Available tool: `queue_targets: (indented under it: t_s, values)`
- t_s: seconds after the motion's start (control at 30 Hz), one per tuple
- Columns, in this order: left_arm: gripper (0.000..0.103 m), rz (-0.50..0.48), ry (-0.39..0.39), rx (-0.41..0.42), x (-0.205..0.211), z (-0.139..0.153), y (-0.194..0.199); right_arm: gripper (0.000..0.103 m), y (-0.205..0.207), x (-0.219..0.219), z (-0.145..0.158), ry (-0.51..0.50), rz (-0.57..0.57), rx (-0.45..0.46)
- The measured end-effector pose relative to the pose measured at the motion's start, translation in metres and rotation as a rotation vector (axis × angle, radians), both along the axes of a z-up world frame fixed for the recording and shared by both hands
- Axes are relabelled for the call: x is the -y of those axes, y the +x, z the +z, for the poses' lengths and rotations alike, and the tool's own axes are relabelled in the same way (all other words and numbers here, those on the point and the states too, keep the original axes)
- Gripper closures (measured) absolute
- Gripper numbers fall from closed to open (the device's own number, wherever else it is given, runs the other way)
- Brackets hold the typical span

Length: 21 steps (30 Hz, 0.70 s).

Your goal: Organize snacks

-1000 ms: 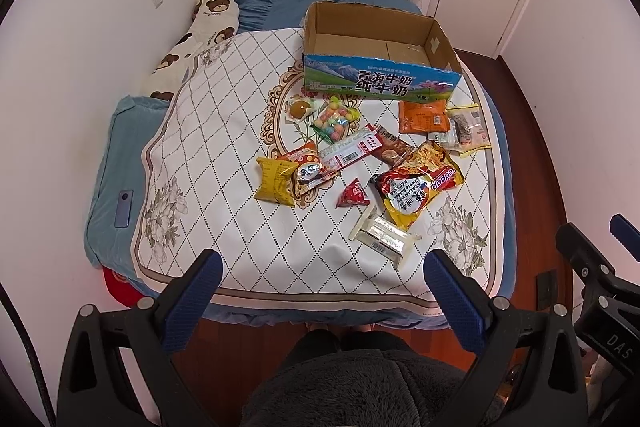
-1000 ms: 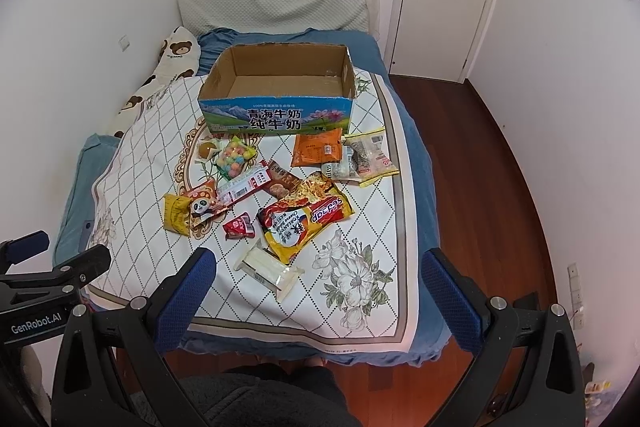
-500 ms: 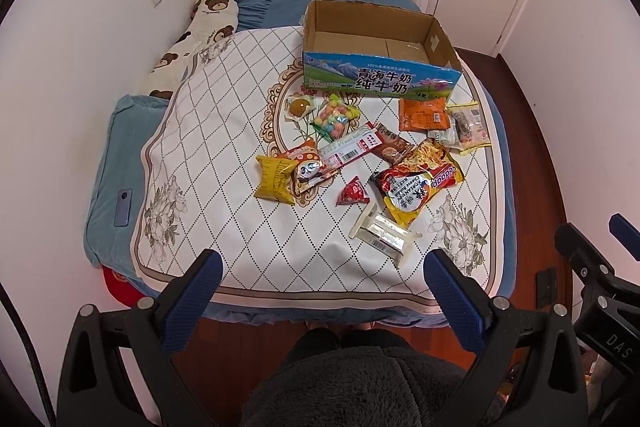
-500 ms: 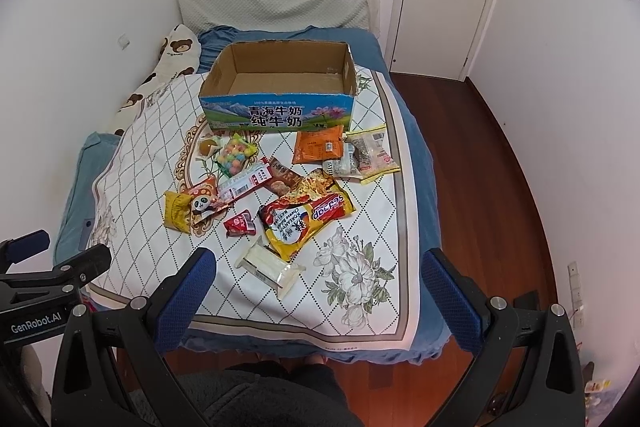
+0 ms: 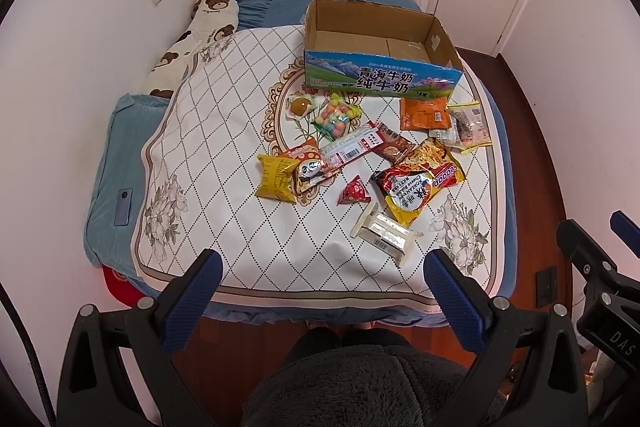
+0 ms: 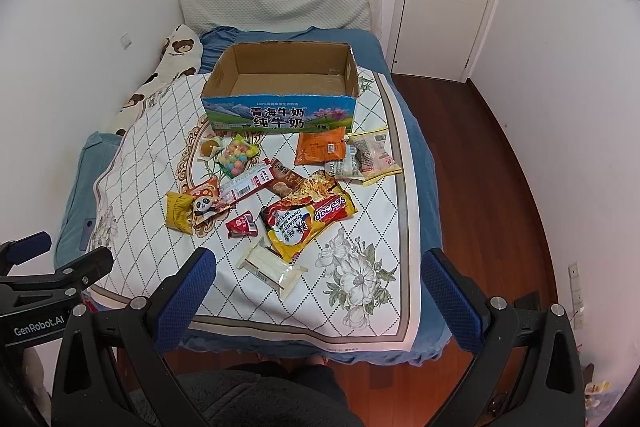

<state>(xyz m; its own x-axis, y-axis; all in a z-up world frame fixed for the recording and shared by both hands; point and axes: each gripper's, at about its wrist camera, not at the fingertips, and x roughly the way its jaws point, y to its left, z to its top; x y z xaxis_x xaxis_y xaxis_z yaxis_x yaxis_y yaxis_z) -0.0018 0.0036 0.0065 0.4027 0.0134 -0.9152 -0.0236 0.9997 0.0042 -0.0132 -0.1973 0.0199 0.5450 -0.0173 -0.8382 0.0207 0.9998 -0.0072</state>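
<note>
I hold my left gripper and right gripper above the foot of the bed, fingers spread wide, holding nothing. The snacks lie scattered mid-quilt, just before the open cardboard box. A clear wrapped pack lies nearest me. My dark fleece sleeve fills the bottom edge.
</note>
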Motion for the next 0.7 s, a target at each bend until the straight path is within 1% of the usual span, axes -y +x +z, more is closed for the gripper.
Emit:
queue_targets:
  t_s: [0.7]
  values:
    - [0.000, -0.005, -0.001, -0.001, -0.0012, 0.0007, -0.0002, 0.000, 0.0025, -0.0009, 0.0019, 0.007, 0.003, -0.001]
